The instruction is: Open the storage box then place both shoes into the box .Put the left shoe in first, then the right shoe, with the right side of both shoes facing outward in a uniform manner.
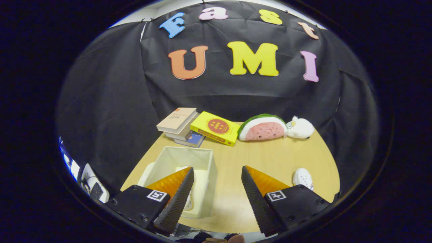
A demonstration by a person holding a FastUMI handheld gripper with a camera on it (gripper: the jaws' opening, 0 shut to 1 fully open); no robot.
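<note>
Tongs point(217, 189) spread wide, empty, lower centre. Open white fabric storage box point(202, 158), lower left, apparently holds one shoe. Next: grasp white perforated clog shoe point(302, 178), lower right.

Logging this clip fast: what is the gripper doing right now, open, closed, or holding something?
Gripper: open, holding nothing; fingers spread above the table, one over the open storage box, the white shoe beside the other.
</note>
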